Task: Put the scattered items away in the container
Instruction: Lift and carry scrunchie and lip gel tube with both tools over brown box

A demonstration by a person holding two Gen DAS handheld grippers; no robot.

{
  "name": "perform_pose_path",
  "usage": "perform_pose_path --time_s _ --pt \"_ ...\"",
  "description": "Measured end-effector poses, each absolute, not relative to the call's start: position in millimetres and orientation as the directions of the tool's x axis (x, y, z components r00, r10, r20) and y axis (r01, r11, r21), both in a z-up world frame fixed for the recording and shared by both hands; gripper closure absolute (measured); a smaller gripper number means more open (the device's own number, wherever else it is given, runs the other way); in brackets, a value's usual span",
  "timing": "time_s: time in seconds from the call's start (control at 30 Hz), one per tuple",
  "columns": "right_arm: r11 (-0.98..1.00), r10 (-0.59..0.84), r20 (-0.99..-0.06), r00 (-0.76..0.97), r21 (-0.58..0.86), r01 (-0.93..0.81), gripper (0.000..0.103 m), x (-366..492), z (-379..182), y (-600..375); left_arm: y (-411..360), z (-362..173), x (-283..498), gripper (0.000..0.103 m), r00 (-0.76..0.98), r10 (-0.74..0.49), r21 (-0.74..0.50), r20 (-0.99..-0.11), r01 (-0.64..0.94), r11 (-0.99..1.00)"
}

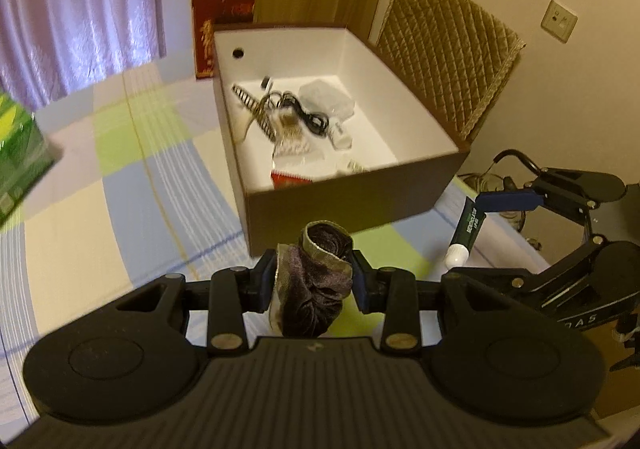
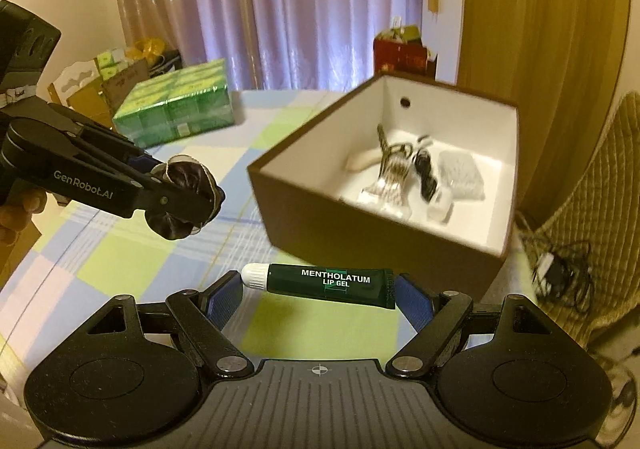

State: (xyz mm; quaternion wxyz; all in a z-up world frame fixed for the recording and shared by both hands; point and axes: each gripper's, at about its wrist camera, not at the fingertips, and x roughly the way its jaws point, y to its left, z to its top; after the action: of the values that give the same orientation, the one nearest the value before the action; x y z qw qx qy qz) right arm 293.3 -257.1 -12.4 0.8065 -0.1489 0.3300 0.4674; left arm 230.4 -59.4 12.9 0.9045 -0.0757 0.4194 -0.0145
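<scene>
My left gripper (image 1: pixel 314 283) is shut on a dark purple scrunchie (image 1: pixel 320 273) with a gold edge, held just short of the box's near wall. The brown box (image 1: pixel 352 205), white inside, holds a black cable (image 1: pixel 308 117), a striped hair clip, a clear bag and small packets. In the right wrist view my right gripper (image 2: pixel 320 299) is shut on a green lip gel tube (image 2: pixel 336 283), clamped end to end, white cap to the left. The box (image 2: pixel 320 209) stands ahead and to the right of it. The left gripper (image 2: pixel 180 191) with the scrunchie (image 2: pixel 182 177) hangs at the left.
A checked cloth (image 1: pixel 120 177) covers the table. A green wrapped pack (image 2: pixel 176 105) sits at the far left and a red gift bag (image 1: pixel 222 29) behind the box. A quilted chair (image 1: pixel 448 49) with a cable (image 2: pixel 560 273) on it stands right of the table.
</scene>
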Motion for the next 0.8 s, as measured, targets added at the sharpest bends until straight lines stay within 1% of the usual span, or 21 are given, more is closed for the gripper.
perform_pose_path --time_s 0.33,0.47,0.63,0.8 --pt "0.509 0.666 -0.634 0.394 0.000 -0.861 0.018 349 1 -250 -58 32 297 0.071 0.677 -0.107 -0.137 -0.728 0.009 0.991" --pt "0.490 0.661 -0.634 0.401 -0.040 -0.871 0.018 375 -2 -242 -61 30 331 0.071 0.671 -0.092 -0.096 -0.736 0.031 0.995" --pt "0.444 0.660 -0.646 0.383 -0.076 -0.893 0.018 403 -9 -232 -58 22 364 0.071 0.650 -0.094 -0.087 -0.754 0.043 0.995" --pt "0.339 0.660 -0.679 0.320 -0.110 -0.934 0.018 429 -18 -226 -59 9 388 0.071 0.622 -0.099 -0.065 -0.777 0.078 0.995"
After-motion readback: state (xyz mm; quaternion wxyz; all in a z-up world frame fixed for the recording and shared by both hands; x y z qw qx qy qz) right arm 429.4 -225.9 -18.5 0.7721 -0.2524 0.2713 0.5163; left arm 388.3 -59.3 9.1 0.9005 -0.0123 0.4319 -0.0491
